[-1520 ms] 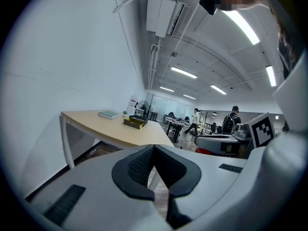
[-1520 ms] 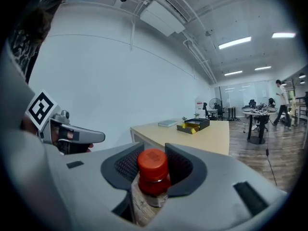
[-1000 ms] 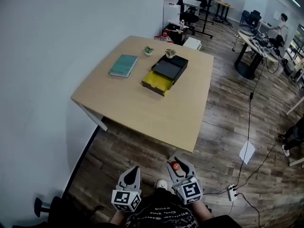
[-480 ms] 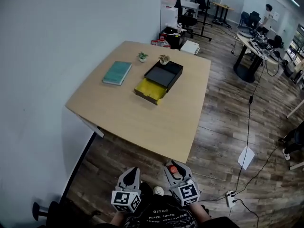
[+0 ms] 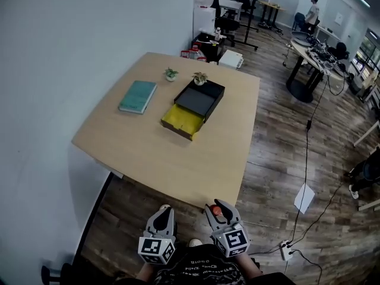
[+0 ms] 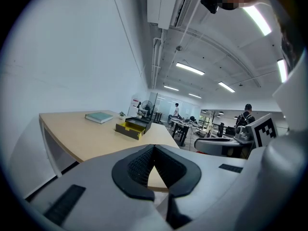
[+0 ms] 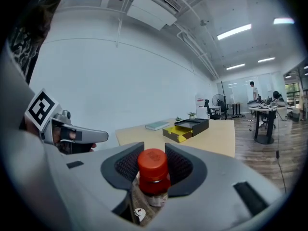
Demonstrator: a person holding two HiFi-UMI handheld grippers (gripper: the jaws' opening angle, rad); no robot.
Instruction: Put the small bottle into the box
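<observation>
Right gripper view shows your right gripper [image 7: 154, 150] pinching the bottle [image 7: 153, 174], its pads on either side of the red cap. You hold it low in front of your body, short of the table's near edge. Your left gripper [image 6: 154, 147], just beside it, has its jaw tips pressed together with nothing between them. Ahead on the table [image 5: 178, 153], toward the far side, sits the box [image 5: 193, 107], its yellow part facing you and its black part behind. A book [image 5: 138, 96] lies left of the box, and two plants [image 5: 171, 73] stand just behind it. Farther off, a person [image 5: 311, 8] stands among desks.
</observation>
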